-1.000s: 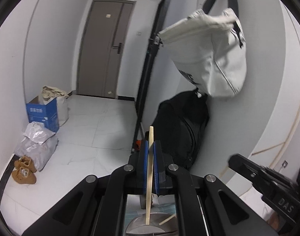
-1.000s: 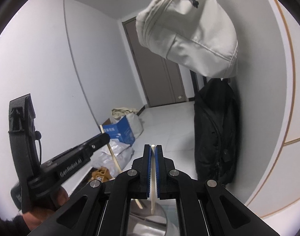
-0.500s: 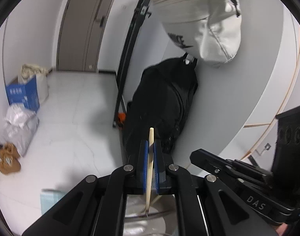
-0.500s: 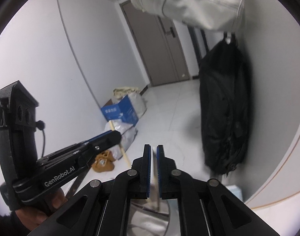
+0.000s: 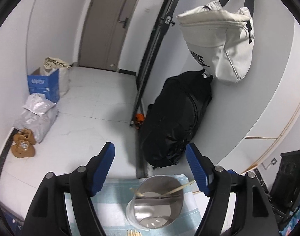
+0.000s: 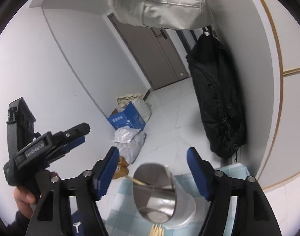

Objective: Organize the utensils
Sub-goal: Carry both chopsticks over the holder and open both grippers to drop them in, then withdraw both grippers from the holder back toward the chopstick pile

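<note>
Left wrist view: the left claw (image 5: 150,166) is spread wide with nothing between its blue pads (image 5: 102,169); just below and ahead of it a steel cup (image 5: 155,200) stands on a pale blue checked cloth (image 5: 118,202) covering the tabletop; two wooden chopsticks (image 5: 179,188) lie inside the cup, one leaning out over the rim toward the claw's right finger, the other poking up at the left side of the rim; more chopstick ends (image 5: 133,232) show at the bottom edge, directly under the claw; beyond it a black bag (image 5: 175,122) slumps against the wall on the floor, and a white bag (image 5: 220,45) hangs above to the right.

Right wrist view: the right claw (image 6: 152,167) is likewise wide open and holds nothing; the steel cup (image 6: 155,192) sits between and slightly below its fingers on the checked cloth (image 6: 122,196); a chopstick (image 6: 138,182) rests across the cup's near-left rim; a bundle of chopstick tips (image 6: 156,231) lies at the bottom edge beneath the cup; the left claw (image 6: 71,137) appears off to the left of this one, gripped by a hand (image 6: 24,196); a blue box (image 6: 127,120) stands on the floor far ahead.
</note>
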Demonstrator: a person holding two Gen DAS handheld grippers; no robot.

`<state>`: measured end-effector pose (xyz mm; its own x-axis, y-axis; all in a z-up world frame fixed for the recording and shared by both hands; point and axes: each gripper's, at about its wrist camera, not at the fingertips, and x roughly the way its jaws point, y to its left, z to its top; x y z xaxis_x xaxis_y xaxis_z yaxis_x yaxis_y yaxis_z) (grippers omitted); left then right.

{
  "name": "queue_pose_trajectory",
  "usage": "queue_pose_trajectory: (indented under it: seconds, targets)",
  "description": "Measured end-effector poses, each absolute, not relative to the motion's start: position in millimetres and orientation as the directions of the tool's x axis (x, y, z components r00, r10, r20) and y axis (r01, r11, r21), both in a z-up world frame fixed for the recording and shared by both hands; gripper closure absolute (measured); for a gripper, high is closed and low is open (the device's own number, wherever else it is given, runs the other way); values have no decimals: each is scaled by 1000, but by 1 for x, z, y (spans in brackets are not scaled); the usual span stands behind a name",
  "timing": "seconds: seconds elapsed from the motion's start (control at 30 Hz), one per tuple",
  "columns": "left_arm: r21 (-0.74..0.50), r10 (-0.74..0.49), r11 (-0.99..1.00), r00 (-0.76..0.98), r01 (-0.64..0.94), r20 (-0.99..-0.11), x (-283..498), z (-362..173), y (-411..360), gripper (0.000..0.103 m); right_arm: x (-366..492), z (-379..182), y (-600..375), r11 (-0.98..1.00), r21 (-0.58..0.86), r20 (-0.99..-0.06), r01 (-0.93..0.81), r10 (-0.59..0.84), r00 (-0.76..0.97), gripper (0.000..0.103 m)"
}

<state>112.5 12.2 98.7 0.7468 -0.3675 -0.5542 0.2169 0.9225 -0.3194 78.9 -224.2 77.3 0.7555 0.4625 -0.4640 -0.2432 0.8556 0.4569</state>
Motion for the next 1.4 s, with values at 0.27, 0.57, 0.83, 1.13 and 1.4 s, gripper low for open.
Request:
queue_pose_trajectory:
  seconds: [0.27, 0.57, 0.83, 1.13, 1.4]
  targets:
    - [-266, -295, 949, 775, 170, -558, 72, 107, 9, 28, 29, 88, -212, 866, 399, -429, -301, 467, 773, 7]
    - [-248, -247, 960, 819, 133, -517, 31, 112, 15, 21, -13, 93, -207, 861, 384, -377, -334, 476, 795, 0]
    - [-224, -215, 968, 830, 112, -514, 6, 95, 19, 20, -41, 80, -195, 880, 336, -371, -335, 451, 812, 0]
    - [-201, -160, 978, 835, 61, -526, -10, 49, 29, 20, -51, 39, -189, 914, 278, -420, -296, 393, 818, 0]
    - [-200, -143, 980, 790, 27, -596, -5, -2, 32, 20, -42, -3, -171, 933, 187, -538, -307, 358, 763, 0]
